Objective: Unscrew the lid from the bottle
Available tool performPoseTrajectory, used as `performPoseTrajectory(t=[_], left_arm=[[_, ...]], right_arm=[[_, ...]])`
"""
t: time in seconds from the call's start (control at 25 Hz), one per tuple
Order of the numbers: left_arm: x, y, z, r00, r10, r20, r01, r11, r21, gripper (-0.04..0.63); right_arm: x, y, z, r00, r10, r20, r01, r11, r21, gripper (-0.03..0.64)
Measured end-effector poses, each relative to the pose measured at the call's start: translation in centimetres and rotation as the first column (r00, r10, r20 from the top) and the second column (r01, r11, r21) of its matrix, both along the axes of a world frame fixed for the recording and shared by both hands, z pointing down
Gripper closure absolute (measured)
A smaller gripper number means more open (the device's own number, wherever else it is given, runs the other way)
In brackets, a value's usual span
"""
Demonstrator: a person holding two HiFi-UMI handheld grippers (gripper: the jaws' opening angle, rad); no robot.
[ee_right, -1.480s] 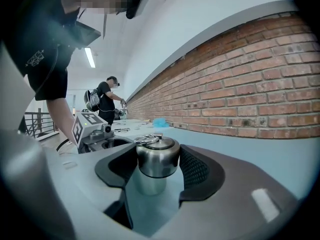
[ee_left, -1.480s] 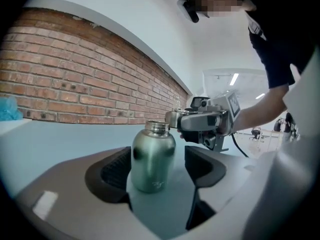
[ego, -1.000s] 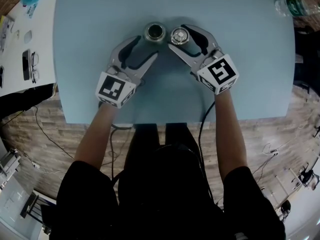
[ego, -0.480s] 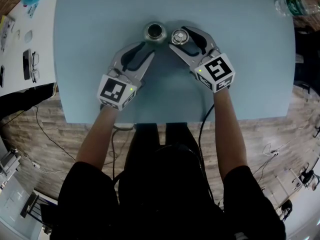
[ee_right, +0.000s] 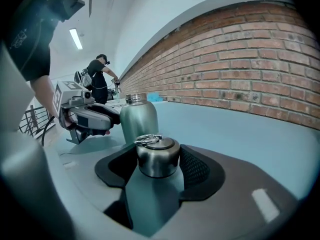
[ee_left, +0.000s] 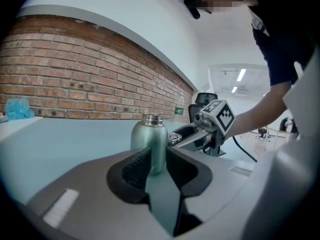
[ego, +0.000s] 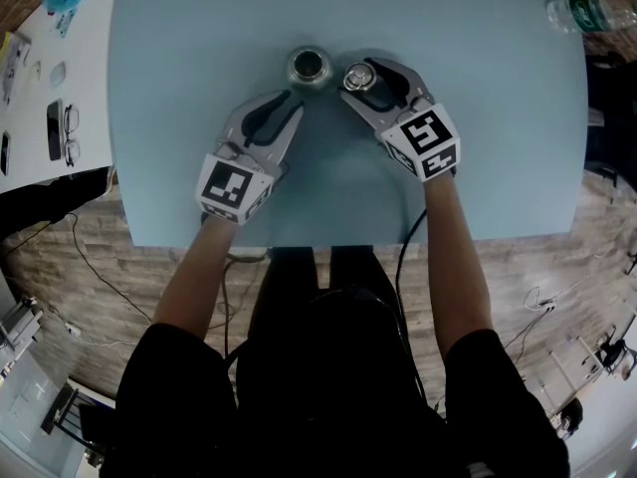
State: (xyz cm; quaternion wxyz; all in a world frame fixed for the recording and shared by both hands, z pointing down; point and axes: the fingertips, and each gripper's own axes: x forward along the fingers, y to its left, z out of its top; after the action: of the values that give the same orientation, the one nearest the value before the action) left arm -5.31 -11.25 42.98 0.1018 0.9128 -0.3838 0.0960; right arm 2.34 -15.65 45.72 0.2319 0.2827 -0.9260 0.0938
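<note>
Item count: one green metal bottle point(ego: 309, 65), one steel lid point(ee_right: 158, 155), two grippers, one pale blue table point(ego: 478, 137). One clear plastic bottle point(ego: 585, 13) lies by the table's far right corner, well apart from the work.

Bottle: it stands upright on the table, near the far edge. Its neck is open and the lid is off it.

Lid: it sits between the jaws of the right gripper point(ego: 358, 76), just to the right of the bottle and apart from it. Its ring handle faces up.

Right gripper: the jaws stand wide, and the ribbed pads close on the sides of the lid. The gripper points away from the person, angled inward toward the bottle and tilted down. The right forearm point(ego: 453, 257) is stretched out over the near table edge.

Left gripper point(ego: 292, 102): the jaws have just been closing and now leave only a narrow gap. Nothing is between them; the bottle stands just beyond the tips. The gripper lies low and close to level, angled inward toward the bottle. The left forearm point(ego: 189, 267) is likewise extended.
</note>
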Motion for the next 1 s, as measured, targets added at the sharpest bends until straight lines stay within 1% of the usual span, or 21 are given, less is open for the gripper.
performPoseTrajectory(t=[0.12, 0.24, 0.4, 0.64, 0.76, 1.0], left_arm=[[0.0, 0.0, 0.1, 1.000, -0.001, 0.006, 0.001, 1.000, 0.003, 0.505], [0.0, 0.0, 0.2, 1.000, -0.005, 0.009, 0.005, 1.000, 0.002, 0.506], [-0.1, 0.1, 0.2, 1.000, -0.006, 0.016, 0.006, 1.000, 0.001, 0.508], [-0.3, 0.1, -0.2, 1.000, -0.007, 0.023, 0.007, 1.000, 0.002, 0.508], [-0.2, 0.1, -0.2, 1.000, -0.005, 0.027, 0.005, 1.000, 0.003, 0.508], [-0.1, 0.1, -0.3, 1.000, -0.014, 0.025, 0.014, 1.000, 0.001, 0.509]], right_arm=[[-0.2, -0.1, 0.3, 0.999, -0.003, -0.033, 0.003, 1.000, -0.004, 0.350], [-0.2, -0.2, 0.8, 0.996, 0.000, -0.086, 0.000, 1.000, -0.003, 0.350], [-0.2, -0.2, 1.3, 0.991, 0.021, -0.136, -0.024, 0.999, -0.021, 0.350], [0.0, -0.4, 2.4, 0.969, 0.032, -0.247, -0.038, 0.999, -0.017, 0.350], [0.2, -0.5, 2.7, 0.963, 0.046, -0.266, -0.056, 0.998, -0.031, 0.350], [0.3, -0.5, 2.9, 0.960, 0.065, -0.272, -0.085, 0.994, -0.063, 0.350]])
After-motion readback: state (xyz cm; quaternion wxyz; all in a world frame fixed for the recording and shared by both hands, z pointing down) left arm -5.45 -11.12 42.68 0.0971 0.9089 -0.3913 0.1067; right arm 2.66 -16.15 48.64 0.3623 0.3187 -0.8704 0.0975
